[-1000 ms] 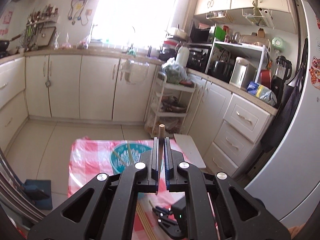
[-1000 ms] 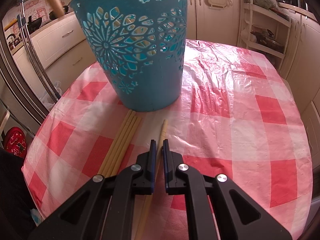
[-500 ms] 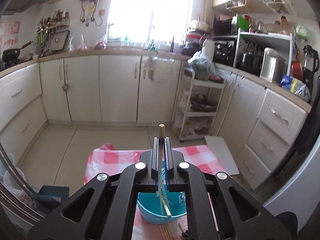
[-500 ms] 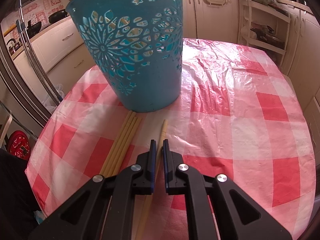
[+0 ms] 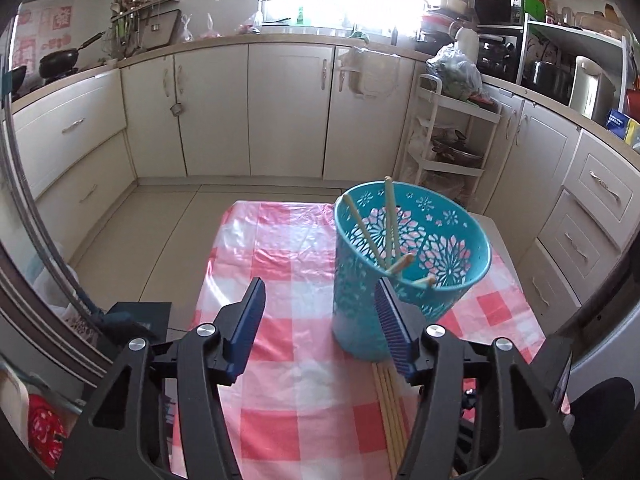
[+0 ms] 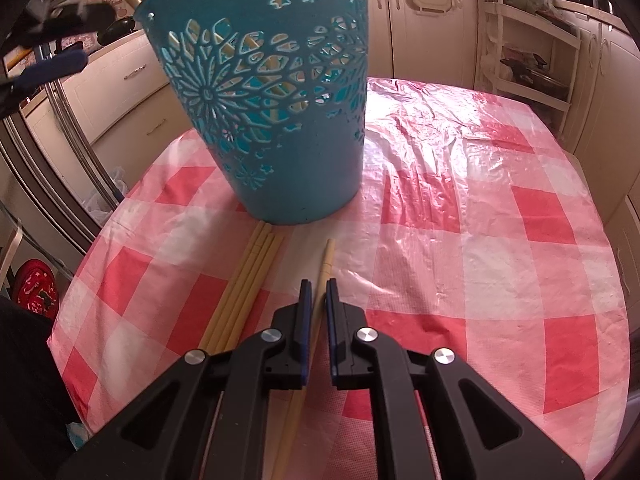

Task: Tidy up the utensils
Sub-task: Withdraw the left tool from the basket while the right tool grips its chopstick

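Observation:
A teal cut-out basket (image 5: 412, 276) stands on the red-checked tablecloth (image 5: 280, 272) with several chopsticks (image 5: 390, 220) leaning inside it. My left gripper (image 5: 320, 320) hovers just in front of the basket. Its jaws are opening wide and nothing is between them. A bundle of chopsticks (image 6: 248, 284) lies flat in front of the basket (image 6: 272, 112). A single chopstick (image 6: 326, 264) lies to their right. My right gripper (image 6: 319, 300) sits low over that chopstick. Its jaws are narrowly apart and easing open, with the stick between the pads.
The table edge (image 6: 80, 300) drops off on the left, towards a metal rail and a red bag on the floor. Kitchen cabinets (image 5: 288, 108) and a white trolley (image 5: 452, 140) stand beyond the table. A black sleeve (image 6: 24, 380) is at the lower left.
My left gripper held a chopstick upright, then dropped lower towards the basket and let go; the stick now rests in the basket. My right gripper stayed over the single chopstick.

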The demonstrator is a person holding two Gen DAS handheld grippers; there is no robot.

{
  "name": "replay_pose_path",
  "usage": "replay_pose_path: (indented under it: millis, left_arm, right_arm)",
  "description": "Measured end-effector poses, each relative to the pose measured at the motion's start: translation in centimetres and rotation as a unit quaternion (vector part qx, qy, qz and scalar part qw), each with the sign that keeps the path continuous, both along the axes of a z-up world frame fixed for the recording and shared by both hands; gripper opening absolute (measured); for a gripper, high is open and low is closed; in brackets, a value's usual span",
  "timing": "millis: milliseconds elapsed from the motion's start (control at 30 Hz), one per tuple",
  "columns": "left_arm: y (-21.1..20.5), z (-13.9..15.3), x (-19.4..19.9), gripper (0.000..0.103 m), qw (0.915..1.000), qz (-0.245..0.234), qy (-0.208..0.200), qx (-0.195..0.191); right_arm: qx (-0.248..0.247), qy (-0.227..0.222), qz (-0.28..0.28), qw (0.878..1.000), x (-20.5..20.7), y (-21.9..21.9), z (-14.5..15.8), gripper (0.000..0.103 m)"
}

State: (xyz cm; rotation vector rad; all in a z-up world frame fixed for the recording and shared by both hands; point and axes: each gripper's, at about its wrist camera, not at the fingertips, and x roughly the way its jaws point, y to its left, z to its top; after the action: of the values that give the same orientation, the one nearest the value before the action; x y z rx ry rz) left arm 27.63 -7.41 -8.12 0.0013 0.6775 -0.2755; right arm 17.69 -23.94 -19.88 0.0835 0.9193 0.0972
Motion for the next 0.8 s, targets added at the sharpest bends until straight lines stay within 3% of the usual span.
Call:
replay_pose_path:
  millis: [167,300,800]
  left_arm:
    - [2.4,-1.2,-1.4,0.068,0.9994,0.022,0.013,-0.022]
    - [3.6,-3.2,-0.9,0.070,0.9966,0.040,0.049,-0.053]
    - [1.9,-4.9,-0.7,0.070,0.9970,0.043,0.059,-0.026]
  right_arm:
    - [-0.016,-0.002,0.005,1.000,-0.1,0.7,0.1,0.015]
    - [-0.020,-0.003,-0.001,1.000,-0.1,0.8,0.1,0.015]
    - [-0.036,-0.005,-0.007,0.999,-0.3,1.1,0.2,0.012]
